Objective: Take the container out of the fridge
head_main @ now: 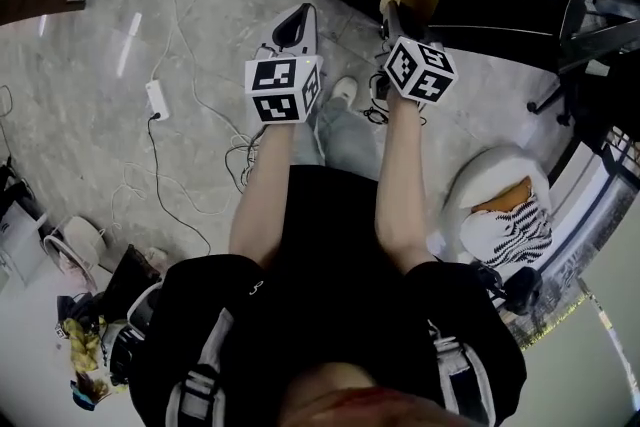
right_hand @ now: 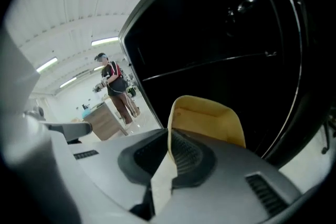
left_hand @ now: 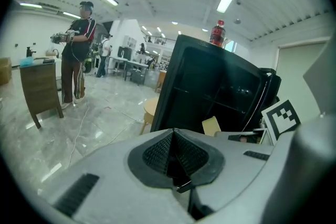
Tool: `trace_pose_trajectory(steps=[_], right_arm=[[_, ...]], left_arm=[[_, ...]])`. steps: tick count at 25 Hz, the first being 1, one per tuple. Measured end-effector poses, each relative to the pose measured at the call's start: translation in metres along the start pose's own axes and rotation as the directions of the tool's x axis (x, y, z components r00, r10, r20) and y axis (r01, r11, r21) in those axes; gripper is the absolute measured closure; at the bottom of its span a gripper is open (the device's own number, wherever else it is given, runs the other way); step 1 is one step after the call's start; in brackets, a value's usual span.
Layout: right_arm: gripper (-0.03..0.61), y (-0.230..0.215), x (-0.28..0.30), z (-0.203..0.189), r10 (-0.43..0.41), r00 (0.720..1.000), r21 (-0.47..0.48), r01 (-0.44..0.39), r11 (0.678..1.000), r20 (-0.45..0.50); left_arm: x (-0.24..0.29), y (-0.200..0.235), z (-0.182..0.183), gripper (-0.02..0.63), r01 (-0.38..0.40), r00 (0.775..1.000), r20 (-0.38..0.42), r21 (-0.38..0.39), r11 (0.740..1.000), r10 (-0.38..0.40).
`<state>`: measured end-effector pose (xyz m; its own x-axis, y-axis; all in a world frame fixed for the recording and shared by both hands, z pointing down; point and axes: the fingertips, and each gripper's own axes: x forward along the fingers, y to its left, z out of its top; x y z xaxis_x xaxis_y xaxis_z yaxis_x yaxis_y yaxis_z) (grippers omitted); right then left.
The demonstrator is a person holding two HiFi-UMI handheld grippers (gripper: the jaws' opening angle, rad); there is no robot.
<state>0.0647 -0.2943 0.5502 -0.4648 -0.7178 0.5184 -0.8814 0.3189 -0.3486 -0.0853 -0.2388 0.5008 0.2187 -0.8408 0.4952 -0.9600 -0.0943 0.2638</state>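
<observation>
The left gripper (left_hand: 173, 153) is nearest, its fingers clenched together with nothing between them, held over the grey floor (head_main: 200, 5). Just to its right, the right gripper (right_hand: 170, 157) has its fingers grasping one thin wall of the tan container (right_hand: 209, 119), which sits just in front of the open black fridge (right_hand: 220, 34).

The head view gives the container only as a tan rim beyond the right gripper. Only the right gripper view shows the wall pinched between the fingers. The left gripper view alone shows the whole fridge with a shelf line inside.

On the floor to the left, loose cables (head_main: 245, 153) trail near a white power strip (head_main: 157, 97). A round wooden stool (left_hand: 150, 108) stands left of the fridge. A red-capped bottle (left_hand: 217, 33) stands on top of the fridge, its label too small to read. Far left, another person (left_hand: 79, 44) stands beside a wooden surface (left_hand: 39, 86).
</observation>
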Motion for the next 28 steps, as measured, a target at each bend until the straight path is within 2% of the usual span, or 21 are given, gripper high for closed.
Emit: trace_pose_trajectory(steps=[2, 5, 8, 13, 19, 28], right_arm=[[0.557, 0.005, -0.016, 0.010, 0.026, 0.999, 0.089, -0.030, 0.996, 0.046], [0.557, 0.013, -0.035, 0.021, 0.071, 0.991, 0.232, -0.095, 0.968, 0.112], [0.557, 0.017, -0.050, 0.035, 0.094, 0.983, 0.304, -0.138, 0.942, 0.156], [0.557, 0.025, -0.076, 0.063, 0.112, 0.971, 0.254, -0.164, 0.953, 0.210], [0.555, 0.033, -0.094, 0.085, 0.142, 0.955, 0.215, -0.201, 0.956, 0.260], [0.555, 0.033, -0.099, 0.089, 0.145, 0.954, 0.210, -0.203, 0.956, 0.264]], left_arm=[[-0.005, -0.007, 0.012, 0.604, 0.012, 1.000, 0.022, 0.019, 1.000, -0.013], [-0.013, -0.017, 0.033, 0.604, 0.024, 0.998, 0.065, 0.039, 0.999, -0.027], [-0.019, -0.026, 0.057, 0.604, 0.038, 0.993, 0.114, 0.059, 0.998, -0.045], [-0.030, -0.039, 0.090, 0.604, 0.055, 0.981, 0.181, 0.098, 0.994, -0.072], [-0.036, -0.060, 0.115, 0.604, 0.092, 0.967, 0.223, 0.147, 0.985, -0.124], [-0.038, -0.073, 0.125, 0.604, 0.117, 0.959, 0.235, 0.176, 0.977, -0.157]])
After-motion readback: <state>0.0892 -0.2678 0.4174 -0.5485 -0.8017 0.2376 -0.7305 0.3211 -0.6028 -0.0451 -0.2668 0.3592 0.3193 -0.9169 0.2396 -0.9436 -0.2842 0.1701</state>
